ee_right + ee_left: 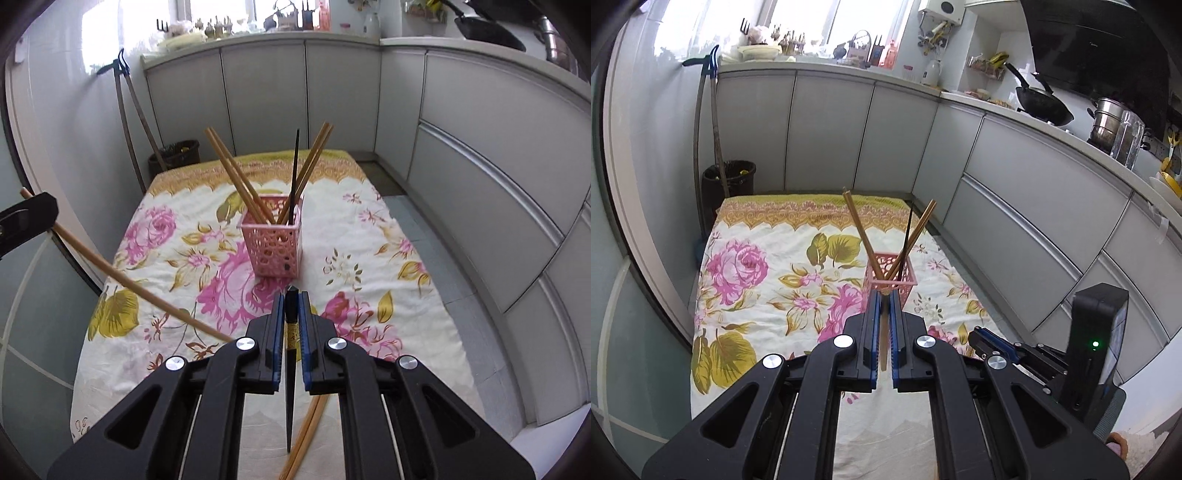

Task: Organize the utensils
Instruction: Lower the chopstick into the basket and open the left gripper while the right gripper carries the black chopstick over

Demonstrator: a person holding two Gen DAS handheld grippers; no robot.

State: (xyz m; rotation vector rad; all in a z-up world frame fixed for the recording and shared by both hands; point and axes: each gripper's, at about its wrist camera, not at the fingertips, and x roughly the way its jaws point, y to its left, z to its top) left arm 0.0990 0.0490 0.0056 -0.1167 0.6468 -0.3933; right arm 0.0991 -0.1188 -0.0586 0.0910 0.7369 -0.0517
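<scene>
While the pink basket [272, 242] stands upright on the floral-cloth table [369, 295] w/ four wooden chopsticks [236, 177] and one black chopstick [294, 173] in it, left gripper [885, 295] is clamped on a wooden chopstick [884, 339]; right gripper [291, 295] is clamped on a black chopstick [290, 387]. Two more wooden chopsticks [306, 435] lie on the cloth below it.

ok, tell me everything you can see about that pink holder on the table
The pink holder is a small square basket of what looks like plastic, its walls pierced with round and floral holes under a solid rim. It stands upright on the flowered tablecloth, near the middle. Inside lean four wooden chopsticks, two to each side, and one black chopstick, their tops fanning out above the rim. Nothing else touches it; neither pair of tongs reaches it.
</scene>
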